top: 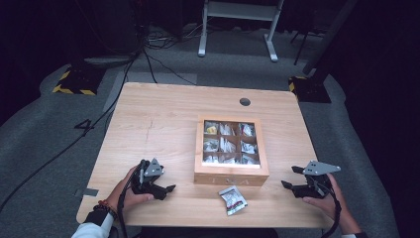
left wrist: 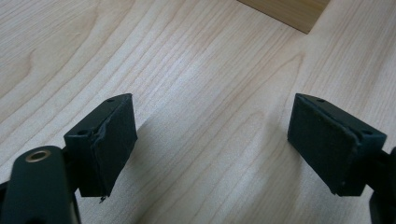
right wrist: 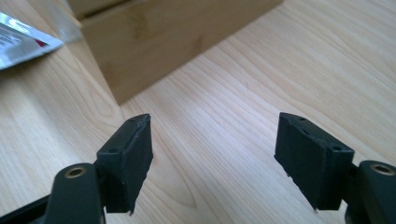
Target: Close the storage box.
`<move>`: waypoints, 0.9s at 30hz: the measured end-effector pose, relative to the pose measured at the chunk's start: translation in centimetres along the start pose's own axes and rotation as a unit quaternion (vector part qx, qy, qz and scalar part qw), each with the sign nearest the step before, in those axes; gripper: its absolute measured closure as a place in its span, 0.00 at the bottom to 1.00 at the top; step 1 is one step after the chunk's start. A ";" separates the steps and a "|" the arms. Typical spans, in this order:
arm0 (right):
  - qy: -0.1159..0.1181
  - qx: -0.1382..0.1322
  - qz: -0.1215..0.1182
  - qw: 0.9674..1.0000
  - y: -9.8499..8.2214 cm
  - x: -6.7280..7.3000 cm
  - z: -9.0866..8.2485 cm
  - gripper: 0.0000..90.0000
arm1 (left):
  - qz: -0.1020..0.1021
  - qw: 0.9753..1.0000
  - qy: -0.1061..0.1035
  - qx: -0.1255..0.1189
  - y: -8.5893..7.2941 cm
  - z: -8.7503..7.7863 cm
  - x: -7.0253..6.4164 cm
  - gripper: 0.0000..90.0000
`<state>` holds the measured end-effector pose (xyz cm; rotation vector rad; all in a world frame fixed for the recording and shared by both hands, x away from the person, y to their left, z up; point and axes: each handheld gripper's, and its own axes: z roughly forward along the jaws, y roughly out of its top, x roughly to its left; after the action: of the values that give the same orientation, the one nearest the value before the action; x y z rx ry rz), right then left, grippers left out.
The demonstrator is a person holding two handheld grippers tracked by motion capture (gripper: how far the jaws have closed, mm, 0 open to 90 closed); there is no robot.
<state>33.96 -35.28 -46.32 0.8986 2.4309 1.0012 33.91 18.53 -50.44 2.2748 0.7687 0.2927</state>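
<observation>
While both of your grippers rest low over the wooden table (top: 148, 124), the thing most likely to be handled is the foil sachet (top: 233, 200), which lies flat just in front of the wooden compartment box (top: 231, 177), a little toward its right half. Your left gripper (top: 166, 190) sits to the left of the box's front corner with its jaws spread wide and nothing between them; your right gripper (top: 288, 184) sits to the right of the box, jaws likewise spread and empty.

Expect the sachet to be very light, thin and crinkly, with a slick foil skin, so it will probably slide rather than lift if you push down on it. Take it by an edge or corner, pinching the sealed border, not the middle. From the right gripper view, the sachet (right wrist: 23, 37) lies beyond the box's corner (right wrist: 140, 51), so you'd reach past that corner.
</observation>
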 end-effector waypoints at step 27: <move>-0.041 -0.004 0.092 0.995 -5.5 -1.9 0.2 0.27 | -0.005 1.000 0.004 0.000 0.0 0.0 -0.1 0.18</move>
<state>33.15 -39.54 -50.27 1.1537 2.3065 1.0141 33.79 18.50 -50.44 2.2693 0.7843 0.2968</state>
